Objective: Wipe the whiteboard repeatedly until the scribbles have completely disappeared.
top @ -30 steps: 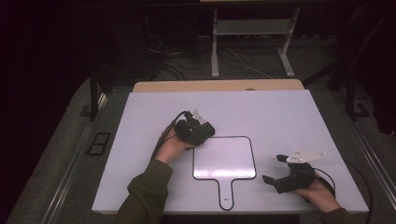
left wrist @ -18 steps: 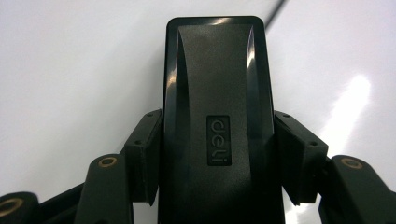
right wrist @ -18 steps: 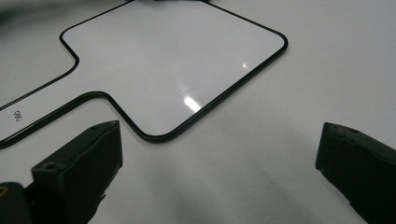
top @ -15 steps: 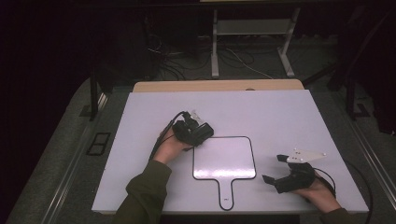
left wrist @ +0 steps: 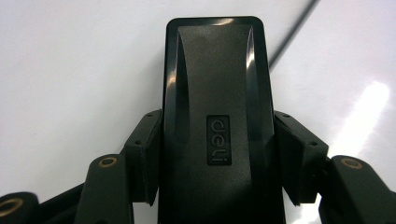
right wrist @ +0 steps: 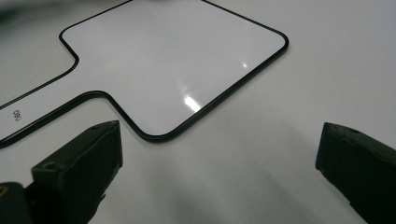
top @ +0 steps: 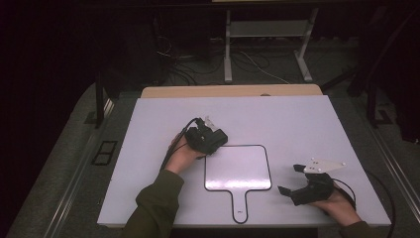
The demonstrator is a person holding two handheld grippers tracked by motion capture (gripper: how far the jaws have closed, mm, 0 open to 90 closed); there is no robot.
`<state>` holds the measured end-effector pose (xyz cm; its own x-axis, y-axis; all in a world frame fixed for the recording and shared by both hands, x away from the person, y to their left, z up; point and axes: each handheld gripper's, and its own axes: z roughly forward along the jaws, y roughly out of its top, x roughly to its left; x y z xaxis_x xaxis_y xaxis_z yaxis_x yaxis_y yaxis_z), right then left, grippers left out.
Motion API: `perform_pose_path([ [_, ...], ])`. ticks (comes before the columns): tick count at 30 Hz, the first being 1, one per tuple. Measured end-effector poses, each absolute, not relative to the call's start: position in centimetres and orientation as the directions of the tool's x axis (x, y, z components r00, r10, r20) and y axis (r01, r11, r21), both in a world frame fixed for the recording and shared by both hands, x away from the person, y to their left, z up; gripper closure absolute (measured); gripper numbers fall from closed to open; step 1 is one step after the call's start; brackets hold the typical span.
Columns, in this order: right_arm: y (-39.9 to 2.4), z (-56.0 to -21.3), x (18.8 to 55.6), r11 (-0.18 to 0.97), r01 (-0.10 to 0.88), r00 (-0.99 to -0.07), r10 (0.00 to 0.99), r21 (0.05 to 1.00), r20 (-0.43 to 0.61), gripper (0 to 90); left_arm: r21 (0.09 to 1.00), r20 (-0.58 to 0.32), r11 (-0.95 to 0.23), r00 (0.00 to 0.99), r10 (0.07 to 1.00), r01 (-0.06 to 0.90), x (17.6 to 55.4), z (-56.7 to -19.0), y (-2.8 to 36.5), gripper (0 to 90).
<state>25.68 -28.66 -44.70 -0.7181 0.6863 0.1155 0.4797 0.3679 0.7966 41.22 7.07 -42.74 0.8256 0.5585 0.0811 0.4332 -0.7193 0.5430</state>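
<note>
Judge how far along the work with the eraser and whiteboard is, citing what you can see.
Done: the left gripper is shut on the eraser, at the whiteboard's top-left corner. In hand: bringing it onto the board, which already looks blank. Left: any wiping. The right gripper rests open beside the board's right edge, holding nothing.

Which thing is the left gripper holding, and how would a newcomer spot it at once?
On the white table, find the paddle-shaped whiteboard with its black rim and short handle. At its upper left corner the left gripper is clamped on a black eraser. It is a dark oblong block with a small embossed logo, unlike the flat white board.
</note>
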Motion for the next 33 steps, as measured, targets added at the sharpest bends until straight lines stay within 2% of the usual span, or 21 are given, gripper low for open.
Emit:
perform_pose_path([
  [2, -28.6, -44.7, 25.7, 0.368, 0.479, -0.719, 0.686, 0.797, 0.116, 0.0, 0.531, 0.100, -0.740, 0.837, 0.539, 0.413, 40.8, -42.6, 6.7, 39.2],
  [8, -28.6, -44.7, 25.7, 0.369, 0.478, -0.720, 0.685, 0.797, 0.115, 0.0, 0.526, 0.075, -0.763, 0.873, 0.483, 0.377, 39.6, -42.6, 5.7, 39.2],
  [14, -28.7, -44.7, 25.6, 0.366, 0.478, -0.717, 0.687, 0.798, 0.114, 0.0, 0.537, 0.069, -0.719, 0.827, 0.558, 0.441, 40.9, -42.7, 7.6, 39.2],
  [18, -28.7, -44.7, 25.7, 0.366, 0.479, -0.718, 0.687, 0.798, 0.115, 0.0, 0.519, 0.103, -0.746, 0.835, 0.540, 0.418, 40.3, -42.6, 7.2, 39.3],
  [24, -28.7, -44.7, 25.7, 0.368, 0.479, -0.718, 0.687, 0.797, 0.115, 0.0, 0.514, 0.066, -0.764, 0.870, 0.488, 0.390, 39.6, -42.5, 6.7, 39.2],
  [30, -28.7, -44.7, 25.7, 0.369, 0.478, -0.719, 0.686, 0.797, 0.113, 0.0, 0.531, 0.067, -0.721, 0.827, 0.559, 0.444, 41.2, -42.7, 7.5, 39.3],
  [33, -28.7, -44.7, 25.7, 0.368, 0.481, -0.717, 0.687, 0.796, 0.116, 0.0, 0.514, 0.092, -0.745, 0.836, 0.542, 0.426, 41.1, -42.5, 7.1, 39.2],
])
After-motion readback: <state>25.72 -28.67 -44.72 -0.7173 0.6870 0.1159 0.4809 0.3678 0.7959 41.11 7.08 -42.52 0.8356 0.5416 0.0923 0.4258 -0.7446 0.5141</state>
